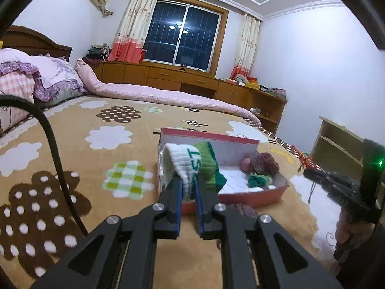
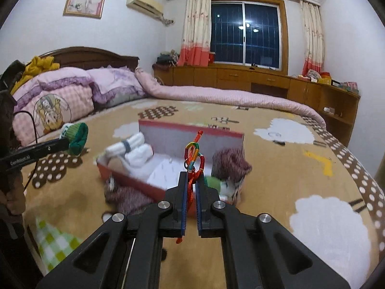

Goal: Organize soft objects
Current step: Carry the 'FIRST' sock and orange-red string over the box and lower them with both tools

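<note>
The left gripper (image 1: 189,183) pinches a white and green knitted sock (image 1: 192,163) between its fingers, low in the centre of the left wrist view, so the sock hangs in front of the left end of the red box (image 1: 240,196) and hides part of it. The box lies open on the tan bed cover (image 1: 96,130) with cloud patterns; a purplish knitted item (image 1: 264,162) and a small green one (image 1: 258,180) sit at its right end. In the right wrist view the right gripper (image 2: 191,180) is pressed together on a red braided cord (image 2: 193,159) with coloured loops, held up before the box's middle. White rolled socks (image 2: 134,148) rest at the box's left end, and another purplish item (image 2: 130,196), blurred, lies on the cover just before the box. Pink pillows (image 2: 60,101) are piled at the left of the frame.
</note>
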